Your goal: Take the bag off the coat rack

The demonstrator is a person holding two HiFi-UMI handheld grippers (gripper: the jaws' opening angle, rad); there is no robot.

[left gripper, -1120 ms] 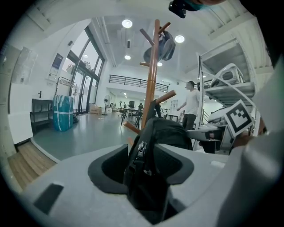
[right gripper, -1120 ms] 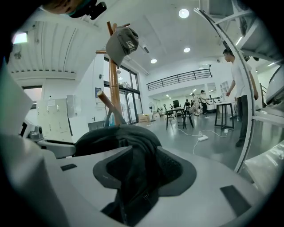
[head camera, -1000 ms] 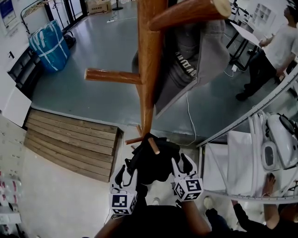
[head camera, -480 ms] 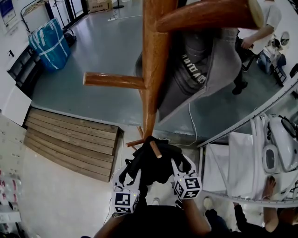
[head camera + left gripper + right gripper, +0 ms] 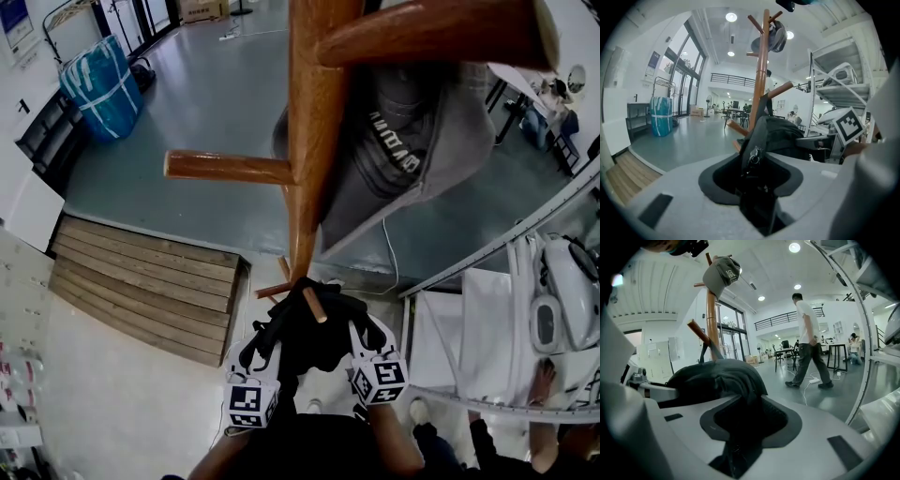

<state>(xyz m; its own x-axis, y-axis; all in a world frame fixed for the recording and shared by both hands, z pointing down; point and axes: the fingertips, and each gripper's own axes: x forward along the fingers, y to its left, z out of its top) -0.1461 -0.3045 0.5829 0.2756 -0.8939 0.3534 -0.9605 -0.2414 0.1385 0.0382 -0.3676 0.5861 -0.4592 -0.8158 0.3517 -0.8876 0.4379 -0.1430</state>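
Note:
A black bag (image 5: 305, 333) hangs on a short lower peg (image 5: 314, 305) of the wooden coat rack (image 5: 309, 141). My left gripper (image 5: 261, 354) is at the bag's left side and my right gripper (image 5: 368, 336) at its right side. In the left gripper view, the bag (image 5: 780, 136) runs down into the left gripper (image 5: 757, 187), whose jaws are closing on a fold with a zipper pull. In the right gripper view, the bag's fabric (image 5: 717, 376) fills the narrow gap of the right gripper (image 5: 740, 441), also closing. A grey cap (image 5: 403, 141) hangs on an upper peg.
A metal shelf rack (image 5: 487, 258) with white appliances stands close on the right. A wooden ramp (image 5: 141, 291) lies to the left, and a blue sack (image 5: 98, 89) sits farther back. A person (image 5: 808, 343) walks across the hall. A white cable (image 5: 384, 234) trails on the floor.
Both grippers have drawn in against the bag's sides and their jaws have narrowed on the fabric. The person at the upper right has left the head view.

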